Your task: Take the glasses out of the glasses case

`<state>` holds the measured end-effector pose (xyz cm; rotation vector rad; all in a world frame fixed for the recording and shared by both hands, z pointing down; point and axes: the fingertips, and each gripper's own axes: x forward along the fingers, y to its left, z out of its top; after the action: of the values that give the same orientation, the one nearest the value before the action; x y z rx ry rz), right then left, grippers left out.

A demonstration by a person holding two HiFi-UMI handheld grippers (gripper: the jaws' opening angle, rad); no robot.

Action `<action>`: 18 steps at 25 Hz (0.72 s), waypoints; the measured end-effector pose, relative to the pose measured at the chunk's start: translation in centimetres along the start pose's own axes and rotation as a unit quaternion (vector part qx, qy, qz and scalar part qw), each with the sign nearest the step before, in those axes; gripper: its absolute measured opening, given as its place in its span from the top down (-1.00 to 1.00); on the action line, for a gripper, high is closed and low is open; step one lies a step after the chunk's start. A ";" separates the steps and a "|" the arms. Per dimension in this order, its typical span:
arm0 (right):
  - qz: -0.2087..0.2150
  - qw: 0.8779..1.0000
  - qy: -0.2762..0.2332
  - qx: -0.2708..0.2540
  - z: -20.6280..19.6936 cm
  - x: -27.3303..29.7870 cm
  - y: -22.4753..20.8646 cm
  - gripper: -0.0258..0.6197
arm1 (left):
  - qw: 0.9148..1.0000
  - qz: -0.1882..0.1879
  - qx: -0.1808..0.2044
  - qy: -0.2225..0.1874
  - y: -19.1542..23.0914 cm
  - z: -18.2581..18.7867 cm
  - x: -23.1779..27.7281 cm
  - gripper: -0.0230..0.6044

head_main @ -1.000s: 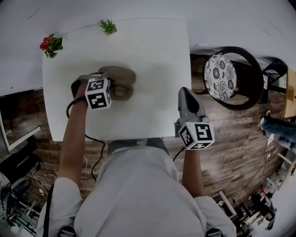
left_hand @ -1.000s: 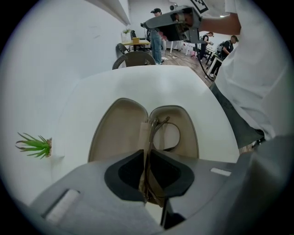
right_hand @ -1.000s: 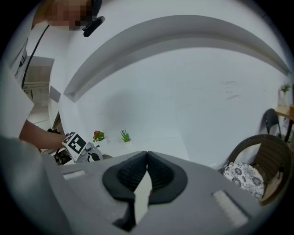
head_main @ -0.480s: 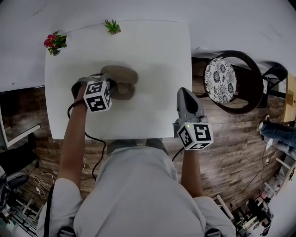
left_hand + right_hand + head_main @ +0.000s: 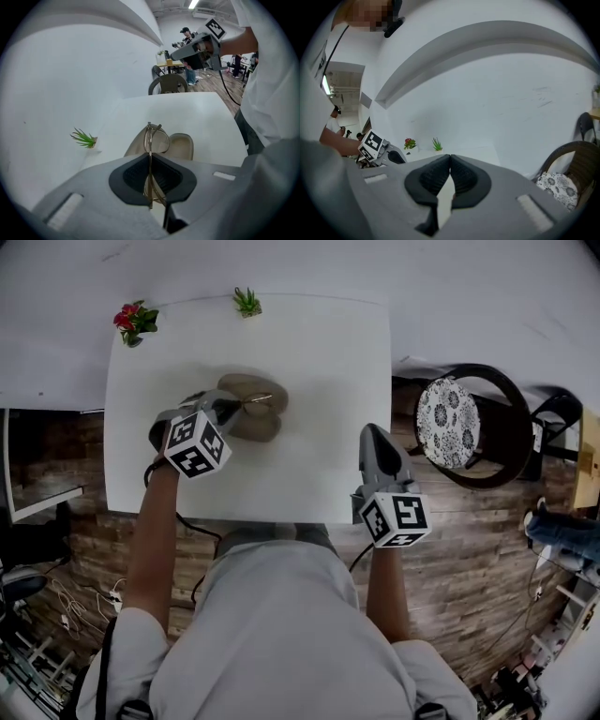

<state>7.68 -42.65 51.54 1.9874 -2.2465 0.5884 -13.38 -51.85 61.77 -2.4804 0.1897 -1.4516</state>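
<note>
Over table [image 5: 319, 381] (wood floor [image 5: 469, 521]), left gripper [image 5: 150, 159] pinches glasses [image 5: 155, 138], seemingly raised; right gripper [image 5: 450, 159] closed.

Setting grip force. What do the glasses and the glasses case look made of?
The glasses: a thin gold-toned wire frame with a slight sheen, so likely metal. The glasses case: a tan, matte, smooth, rounded shell, perhaps leatherette or fabric over a hard form; the look leaves it open.

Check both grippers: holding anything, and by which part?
Left gripper holds the glasses, jaws shut on the thin metal frame, seen edge-on. Right gripper is shut with nothing between its jaws.
</note>
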 end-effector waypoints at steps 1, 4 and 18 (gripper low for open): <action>0.003 1.000 -0.002 -0.001 0.1 -0.2 0.1 0.91 | 1.000 0.013 -0.011 -0.007 0.2 0.3 -0.5 0.85; 0.012 1.000 -0.010 -0.003 0.6 -0.7 0.4 0.91 | 0.997 0.055 -0.052 -0.031 0.7 1.1 -2.2 0.85; 0.063 0.997 -0.047 -0.028 3.7 -4.1 2.1 0.91 | 0.952 0.223 -0.176 -0.116 0.5 4.0 -12.3 0.85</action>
<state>7.00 -39.85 46.40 1.8969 -2.4294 0.4465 -15.93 -48.73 49.49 -2.6088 0.9667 -0.9978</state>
